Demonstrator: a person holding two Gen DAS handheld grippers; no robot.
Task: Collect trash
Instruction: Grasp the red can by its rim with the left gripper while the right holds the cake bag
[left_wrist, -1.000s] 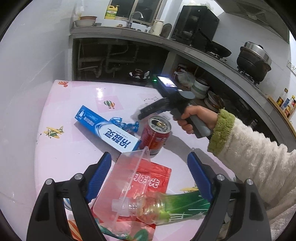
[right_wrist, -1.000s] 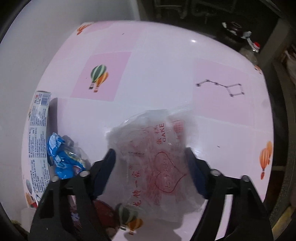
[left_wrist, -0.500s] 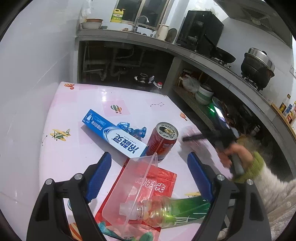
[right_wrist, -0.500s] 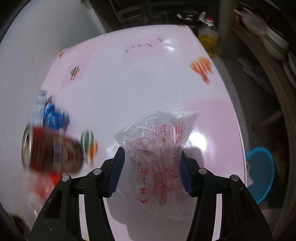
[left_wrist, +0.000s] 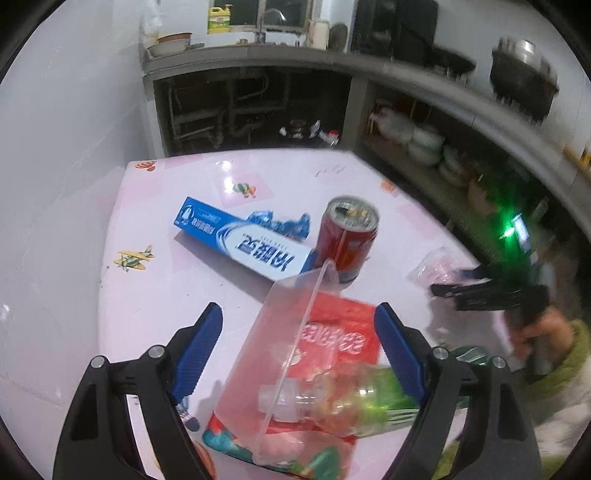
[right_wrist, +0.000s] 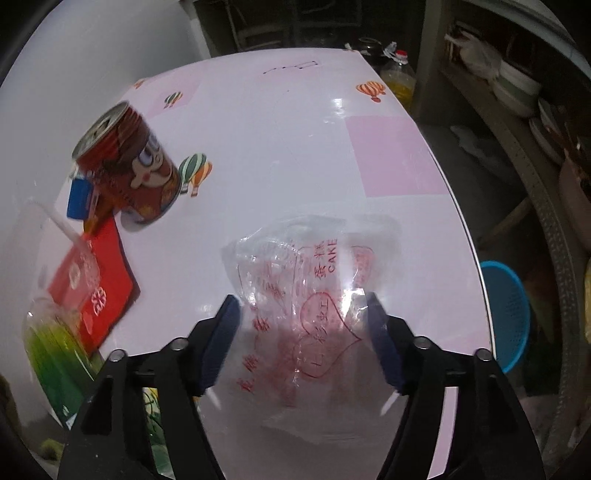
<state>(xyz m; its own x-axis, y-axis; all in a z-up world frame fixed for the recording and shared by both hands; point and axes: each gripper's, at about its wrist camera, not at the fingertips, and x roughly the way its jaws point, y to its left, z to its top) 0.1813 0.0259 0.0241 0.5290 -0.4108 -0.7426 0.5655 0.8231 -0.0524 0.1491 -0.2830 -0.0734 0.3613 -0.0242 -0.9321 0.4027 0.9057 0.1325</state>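
Clear cake wrapper (right_wrist: 306, 317) lies between my opening right gripper (right_wrist: 303, 336) pads, near the table's (right_wrist: 424, 206) right edge; bare tabletop beyond. My left gripper (left_wrist: 299, 354) gapes wide, holding nothing.

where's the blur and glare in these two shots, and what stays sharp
Left wrist view: the right side smears, the person's hand and the shelves behind it; the toothpaste box stays sharp, with a green light flare at right. Right wrist view: white glare patches on the glossy table, the clear cake bag looks soft, and the red can is fairly crisp.
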